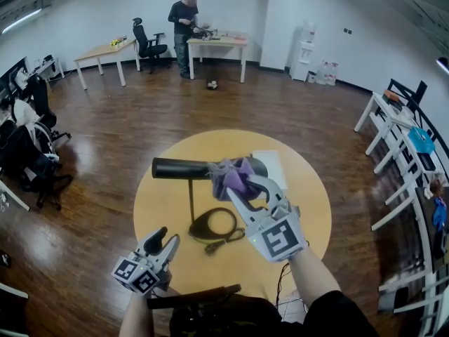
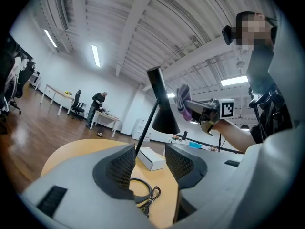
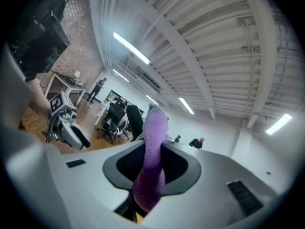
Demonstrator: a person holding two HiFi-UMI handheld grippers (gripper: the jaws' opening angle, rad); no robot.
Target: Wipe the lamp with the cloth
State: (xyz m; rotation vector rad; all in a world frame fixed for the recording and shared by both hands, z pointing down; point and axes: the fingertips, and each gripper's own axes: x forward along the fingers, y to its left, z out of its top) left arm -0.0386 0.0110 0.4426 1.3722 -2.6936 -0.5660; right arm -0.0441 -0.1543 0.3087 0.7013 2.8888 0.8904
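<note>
Right gripper (image 3: 151, 162) fingers clamp cloth (image 3: 154, 130); left gripper (image 2: 148, 162) fingers apart.

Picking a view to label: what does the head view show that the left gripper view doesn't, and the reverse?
Only the head view: the whole round table and the left gripper from outside. Only the left gripper view: its jaws apart, gripping nothing, and the ceiling lights. Both: the lamp, the purple cloth in the right gripper, the white box.
</note>
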